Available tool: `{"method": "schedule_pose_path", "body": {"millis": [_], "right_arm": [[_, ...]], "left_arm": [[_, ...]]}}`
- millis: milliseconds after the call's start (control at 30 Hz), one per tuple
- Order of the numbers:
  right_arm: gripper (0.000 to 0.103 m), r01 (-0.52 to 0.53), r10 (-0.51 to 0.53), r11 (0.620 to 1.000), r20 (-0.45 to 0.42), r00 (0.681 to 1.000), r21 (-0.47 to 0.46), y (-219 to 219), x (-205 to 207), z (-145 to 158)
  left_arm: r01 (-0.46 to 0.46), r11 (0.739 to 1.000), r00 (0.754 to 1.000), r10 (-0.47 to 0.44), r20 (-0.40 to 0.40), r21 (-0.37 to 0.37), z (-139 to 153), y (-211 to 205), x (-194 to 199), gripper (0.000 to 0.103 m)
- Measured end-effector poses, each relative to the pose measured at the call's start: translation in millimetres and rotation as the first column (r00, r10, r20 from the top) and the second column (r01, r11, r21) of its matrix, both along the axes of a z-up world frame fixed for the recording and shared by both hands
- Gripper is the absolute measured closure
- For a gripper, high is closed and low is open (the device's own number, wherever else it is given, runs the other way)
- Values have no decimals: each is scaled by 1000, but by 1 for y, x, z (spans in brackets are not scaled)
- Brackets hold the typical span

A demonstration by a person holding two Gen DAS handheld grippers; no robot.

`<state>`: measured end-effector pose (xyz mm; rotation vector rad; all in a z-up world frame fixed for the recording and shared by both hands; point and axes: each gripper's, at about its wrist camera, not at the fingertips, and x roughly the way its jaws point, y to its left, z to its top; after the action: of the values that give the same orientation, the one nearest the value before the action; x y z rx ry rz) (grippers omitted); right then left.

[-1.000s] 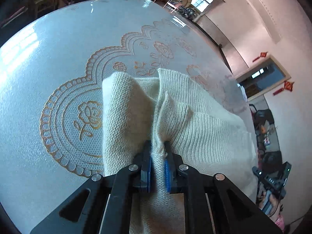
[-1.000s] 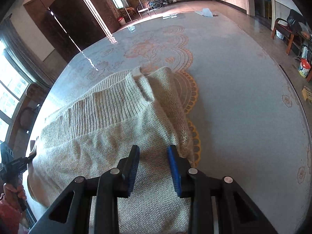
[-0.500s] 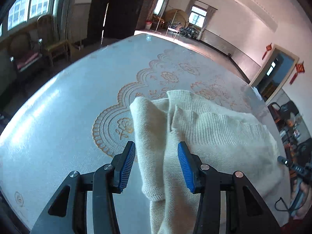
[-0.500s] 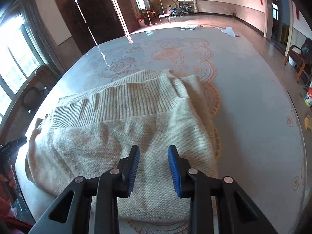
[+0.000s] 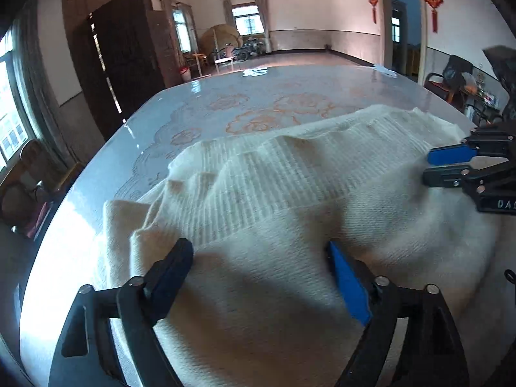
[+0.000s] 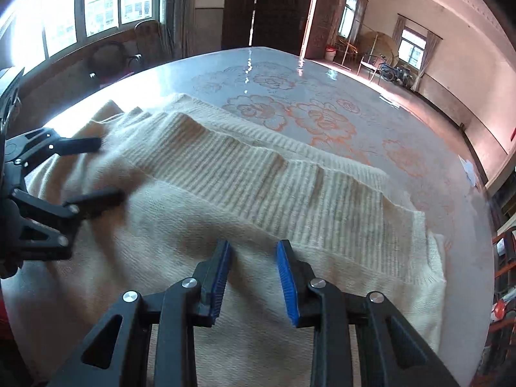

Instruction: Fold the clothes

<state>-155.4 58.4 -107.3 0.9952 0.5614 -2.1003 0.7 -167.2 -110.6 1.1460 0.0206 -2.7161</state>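
A cream knit sweater (image 5: 290, 200) lies folded on the round table (image 5: 225, 103), its ribbed band (image 5: 283, 164) running across the top layer. My left gripper (image 5: 258, 253) hangs just over the sweater's near left part. Its jaws are opening wide, with no cloth pinched between them. In the right wrist view the same sweater (image 6: 258, 177) fills the middle, and my right gripper (image 6: 254, 250) hovers over its near edge, open by a narrow gap and holding nothing. Each gripper shows in the other's view: the right gripper (image 5: 428, 166) at the right, the left gripper (image 6: 108, 169) at the left.
A glossy cloth with orange flower print (image 6: 316, 119) covers the table. The table's left edge (image 5: 64, 219) drops off beside a wooden chair (image 5: 29, 174). A dark wardrobe (image 5: 122, 64) stands behind, and another chair (image 5: 451, 77) stands at the far right by a doorway.
My left gripper has let go of the sweater fold and spread wide. Both grippers have rolled and swung sideways over the sweater. The sweater now lies flatter.
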Motion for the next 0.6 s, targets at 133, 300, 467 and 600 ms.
{"method": "schedule_pose_path", "body": {"millis": [133, 300, 467, 600], "right_arm": [[75, 284, -280, 958, 97, 955, -40, 70, -58, -7], [70, 317, -306, 942, 105, 946, -114, 103, -45, 23], [70, 108, -80, 978, 159, 984, -179, 75, 11, 36], [70, -11, 36, 993, 217, 975, -119, 36, 44, 12]], "left_arm": [[-18, 987, 1000, 17, 10, 163, -4, -34, 17, 7], [-32, 990, 996, 43, -80, 135, 28, -34, 49, 7], [-9, 985, 992, 31, -124, 171, 31, -32, 77, 7], [-72, 994, 994, 64, 91, 88, -9, -27, 79, 7]]}}
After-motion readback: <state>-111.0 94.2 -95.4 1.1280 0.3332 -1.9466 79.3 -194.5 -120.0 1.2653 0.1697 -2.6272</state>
